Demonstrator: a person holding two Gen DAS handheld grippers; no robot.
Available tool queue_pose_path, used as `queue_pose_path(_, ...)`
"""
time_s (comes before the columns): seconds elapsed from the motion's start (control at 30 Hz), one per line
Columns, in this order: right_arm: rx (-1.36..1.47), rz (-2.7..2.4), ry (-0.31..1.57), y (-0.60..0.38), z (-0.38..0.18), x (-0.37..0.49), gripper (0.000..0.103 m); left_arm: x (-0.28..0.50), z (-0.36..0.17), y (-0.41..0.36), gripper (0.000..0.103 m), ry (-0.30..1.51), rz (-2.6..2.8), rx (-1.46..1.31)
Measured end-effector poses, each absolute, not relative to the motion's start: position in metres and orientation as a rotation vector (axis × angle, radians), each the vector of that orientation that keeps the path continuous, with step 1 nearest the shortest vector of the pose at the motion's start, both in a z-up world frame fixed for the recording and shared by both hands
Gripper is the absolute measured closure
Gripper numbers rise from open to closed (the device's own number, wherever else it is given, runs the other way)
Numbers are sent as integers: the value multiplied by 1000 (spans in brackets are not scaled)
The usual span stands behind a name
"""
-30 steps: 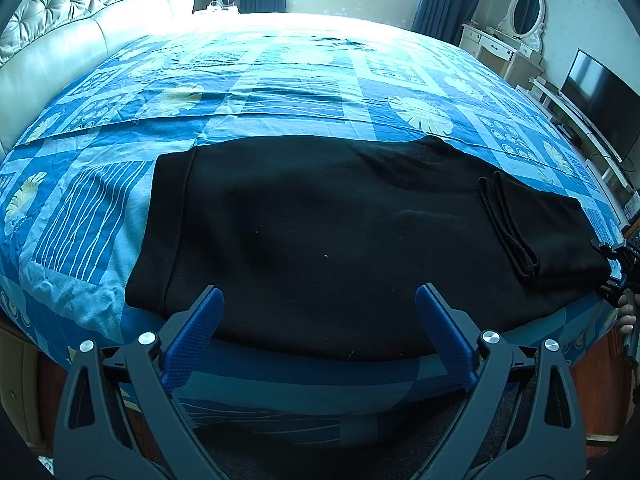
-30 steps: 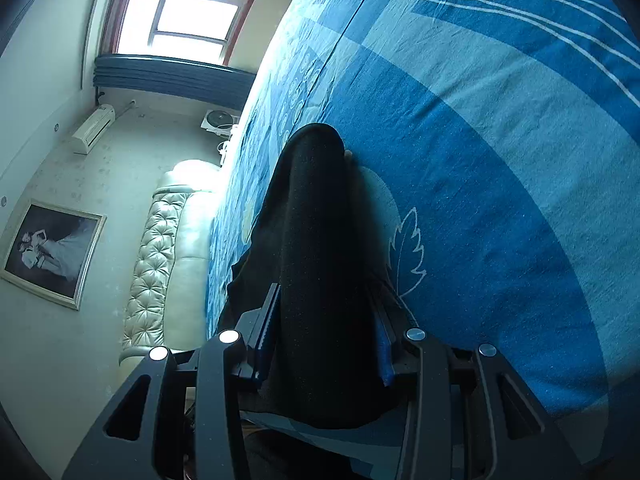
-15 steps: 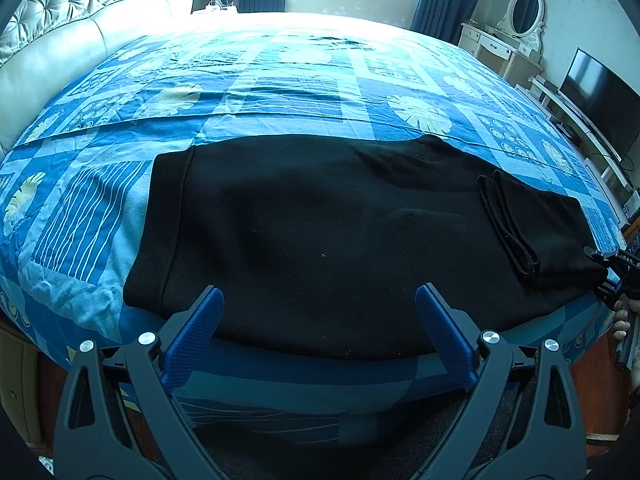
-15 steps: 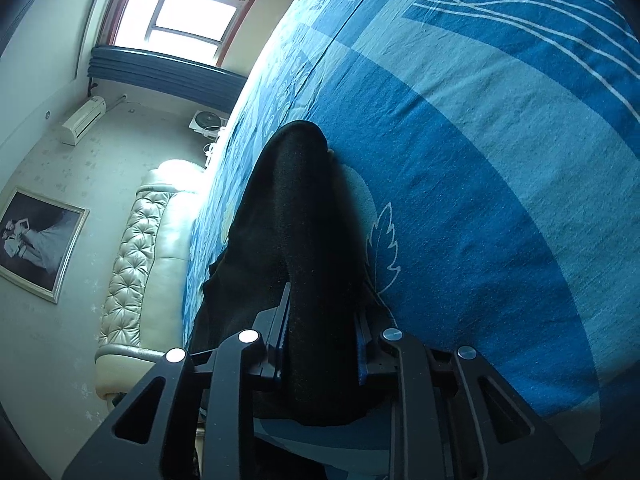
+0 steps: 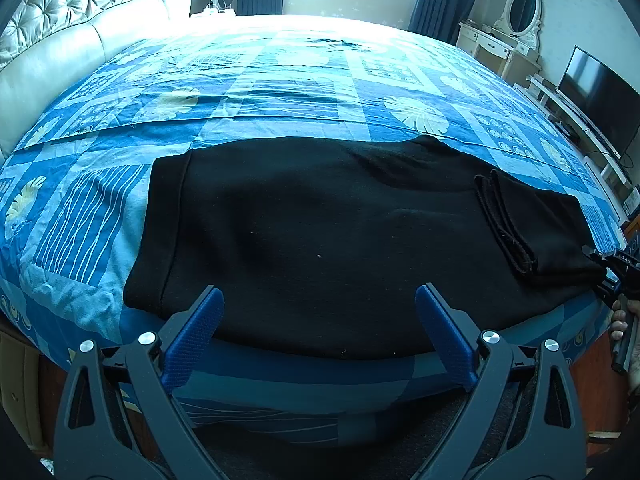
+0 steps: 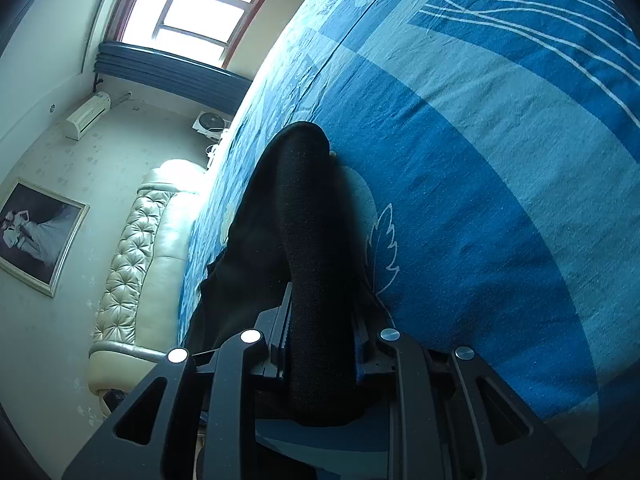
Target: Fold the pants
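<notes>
Black pants lie flat across the near side of the blue patterned bed, waistband to the left, with the leg ends folded back on top at the right. My left gripper is open and hangs over the pants' near edge, with only flat cloth under the gap between its blue pads. At the far right of the left wrist view my right gripper bites the folded edge. In the right wrist view the right gripper is shut on a thick roll of the black pants.
A tufted cream headboard bounds the bed on the left. A dresser with a mirror and a TV stand along the right wall. A person's hand holds the right gripper beside the bed's corner.
The right gripper's jaws have drawn in and now pinch the pants fold tightly, and its view has rolled a little. The left gripper and the pants have stayed put.
</notes>
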State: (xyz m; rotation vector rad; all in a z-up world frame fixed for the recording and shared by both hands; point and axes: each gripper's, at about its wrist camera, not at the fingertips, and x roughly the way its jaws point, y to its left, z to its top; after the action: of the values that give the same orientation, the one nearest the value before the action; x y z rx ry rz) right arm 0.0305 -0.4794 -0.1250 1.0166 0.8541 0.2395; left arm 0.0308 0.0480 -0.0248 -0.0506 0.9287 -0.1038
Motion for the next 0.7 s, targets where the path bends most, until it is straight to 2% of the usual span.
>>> queue_pose_path(0.17,1063,237,808,-481,-122,24,70,30,-24,46,6,926,-106,-40)
queue_pose_path(0.3,1071,201,794,-484,-108,20,48,30,-23,47,6,925,-107,-42)
queue_pose_path(0.37,1000,106,782,-483,-94,14,41,30,-23,48,6,930,-108,-48)
queue_pose_path(0.57,774,-63,735,-465,-50,3,40,38,-23,68,6,965,-111,-113)
queue_pose_path(0.7,662,-67,708,-435,-24,2,39,52,-24,115,7,1015,-191,-370)
